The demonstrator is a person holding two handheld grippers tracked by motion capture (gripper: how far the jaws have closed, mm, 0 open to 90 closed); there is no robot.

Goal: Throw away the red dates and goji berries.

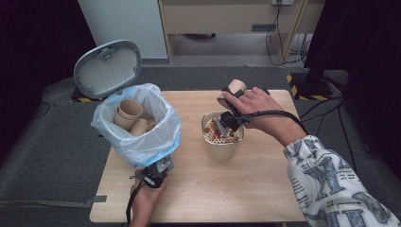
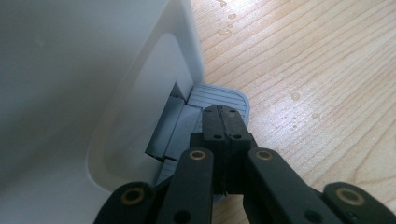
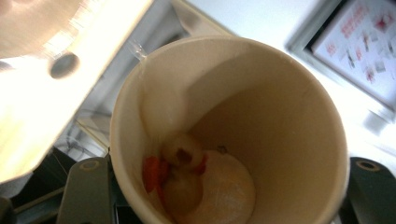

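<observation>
The right gripper (image 1: 230, 119) is clamped on a tan paper cup (image 1: 232, 88), tipped mouth-down over a square metal container (image 1: 221, 147) that stands near the middle of the wooden table (image 1: 246, 189). In the right gripper view the cup (image 3: 280, 121) sits between the two jaws, its walls pressed from both sides, with a few scraps of food (image 3: 180, 172), red and pale, clinging near its bottom. The container already holds a speckled red and pale mess, and its rim lies right under the cup's lip.

The left gripper (image 1: 158, 171) is down low at the near foot of a white pedal bin (image 1: 137, 151) lined with a blue plastic bag (image 1: 165, 127). In its own view the jaws are fully closed with nothing between them, their tips (image 2: 223, 122) resting on the grey ribbed pedal (image 2: 219, 95) at the bin's base (image 2: 93, 93). The grey lid (image 1: 108, 67) stands swung open behind the bin.

The bin stands over the table's left edge, so the space on that side is tight. Between bin and container there is a narrow strip of bare wood; the near half of the table and its right end are open.

Counted: one bin, one container, one cup in the grip, and three similar paper cups (image 1: 130, 109) visible inside the bag. Small droplets dot the wood beside the pedal.
</observation>
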